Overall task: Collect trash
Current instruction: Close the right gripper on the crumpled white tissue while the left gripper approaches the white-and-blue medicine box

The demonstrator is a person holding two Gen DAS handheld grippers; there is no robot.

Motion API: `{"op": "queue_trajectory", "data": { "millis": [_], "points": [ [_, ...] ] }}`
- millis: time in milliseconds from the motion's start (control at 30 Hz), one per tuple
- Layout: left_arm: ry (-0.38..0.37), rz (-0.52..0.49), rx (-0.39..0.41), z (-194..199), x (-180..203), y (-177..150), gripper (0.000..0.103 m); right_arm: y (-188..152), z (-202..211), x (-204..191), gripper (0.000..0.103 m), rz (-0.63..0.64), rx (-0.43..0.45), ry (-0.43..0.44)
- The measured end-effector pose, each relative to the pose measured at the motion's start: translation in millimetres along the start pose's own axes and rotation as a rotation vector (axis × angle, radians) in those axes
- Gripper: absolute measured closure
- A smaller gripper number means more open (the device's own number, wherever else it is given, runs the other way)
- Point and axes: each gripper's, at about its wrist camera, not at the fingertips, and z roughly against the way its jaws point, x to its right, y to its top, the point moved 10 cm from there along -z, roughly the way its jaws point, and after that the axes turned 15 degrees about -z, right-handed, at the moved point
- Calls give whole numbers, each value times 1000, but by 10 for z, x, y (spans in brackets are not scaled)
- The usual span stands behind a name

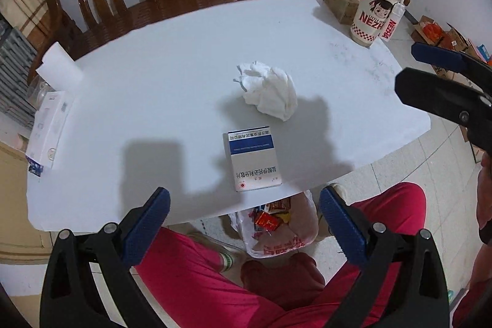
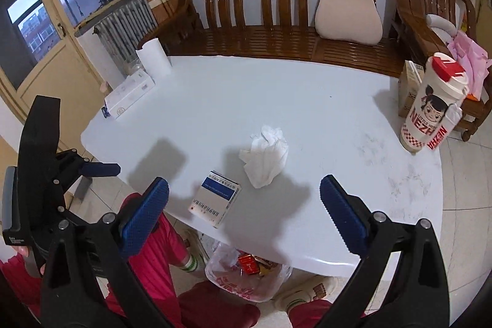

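The left gripper (image 1: 244, 214) hangs above the near edge of the white surface (image 1: 172, 76), jaws spread wide with nothing between them — the right gripper (image 2: 244, 205) likewise, wide and empty. Just ahead lies a blue-and-white medicine box (image 1: 252, 159), flat near the edge, and just beyond it a crumpled white tissue (image 1: 268, 89). Below the edge, on the floor between the person's red-clad legs (image 1: 196, 275), sits an open plastic bag (image 1: 276, 232) holding wrappers.

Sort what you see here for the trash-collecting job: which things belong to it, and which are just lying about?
Belongs to the job:
crumpled tissue
medicine box
plastic trash bag on the floor

Just lying about:
Nezha cup
paper towel roll
white carton
cushion
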Motion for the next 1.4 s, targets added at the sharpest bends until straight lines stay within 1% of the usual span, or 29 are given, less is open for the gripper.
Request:
{"op": "queue_trajectory", "data": {
  "millis": [167,267,400,633,767,867,967,1100,1233,1300,1400],
  "points": [
    [-21,-2,-41,-232,-15,21,8,17,-243,-24,7,4,-39,1],
    [-25,4,-67,-380,-44,15,8,27,-389,-36,7,17,-58,-12],
    [-51,25,-107,-620,-71,4,8,35,-632,7,7,24,-93,-33],
    [-65,39,-156,-926,-101,-15,8,9,-1026,87,7,32,-159,-60],
    [-103,87,-189,-1117,-112,-55,8,-7,-1258,134,7,43,-195,-83],
    [-121,122,-194,-1208,-155,-81,8,-41,-1381,159,7,50,-211,-95],
    [-140,136,-199,-1271,-155,-90,8,-72,-1514,189,7,57,-237,-96],
    [-180,156,-198,-1335,-94,-87,8,-126,-1657,217,7,58,-261,-91],
    [-189,133,-186,-1344,-20,-56,8,-158,-1729,231,7,59,-276,-87],
    [-179,121,-197,-1379,-6,-55,8,-164,-1757,230,7,73,-278,-95],
    [-180,135,-205,-1437,-2,-68,8,-177,-1814,230,7,102,-278,-112]
  ]
}}
